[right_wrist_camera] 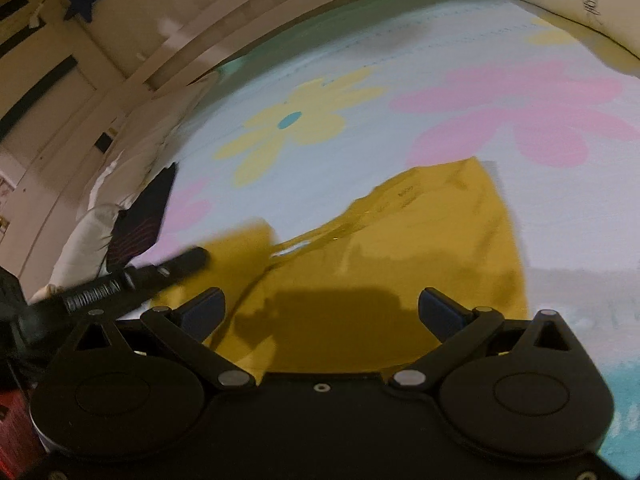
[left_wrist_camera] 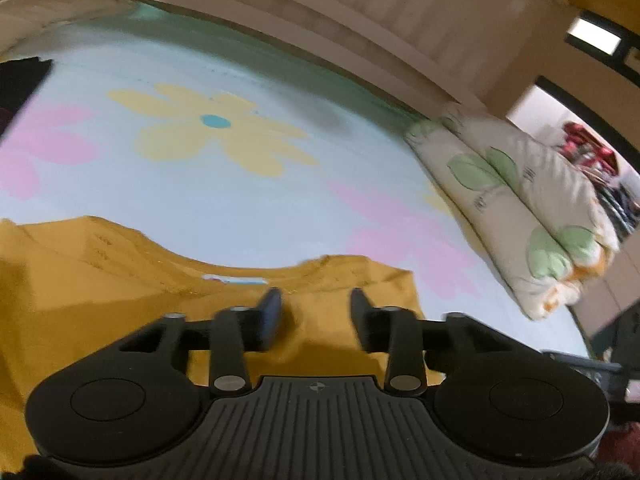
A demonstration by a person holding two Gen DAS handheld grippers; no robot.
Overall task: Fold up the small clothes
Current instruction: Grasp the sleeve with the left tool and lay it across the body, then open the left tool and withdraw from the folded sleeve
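Black gripper housings fill the lower edge of both wrist views and cut off whatever lies directly beneath them. Left gripper (left_wrist_camera: 316, 312): jaws partly spread, nothing between them, poised over a mustard-yellow garment (left_wrist_camera: 100, 280). Right gripper (right_wrist_camera: 320, 312): jaws spread wide, likewise empty, above the same garment (right_wrist_camera: 400, 260), on which the gripper's shadow falls. The garment lies on a bed sheet (left_wrist_camera: 240, 208) of pale blue printed with yellow and pink flowers; its near portion is hidden behind the housings, and motion blur softens its edges, so its exact fold lines cannot be made out. A small pale patch shows at the neckline in the left view; what it is cannot be told. In the right view the left gripper enters from the left edge as a blurred dark bar touching or overlapping the garment's left flap; which cannot be told. A dark cloth (right_wrist_camera: 148, 216) lies at the sheet's left margin, partly cut off. A leaf-patterned pillow (left_wrist_camera: 520, 208) rests at the sheet's right margin, beside a wooden bed frame (left_wrist_camera: 360, 20).
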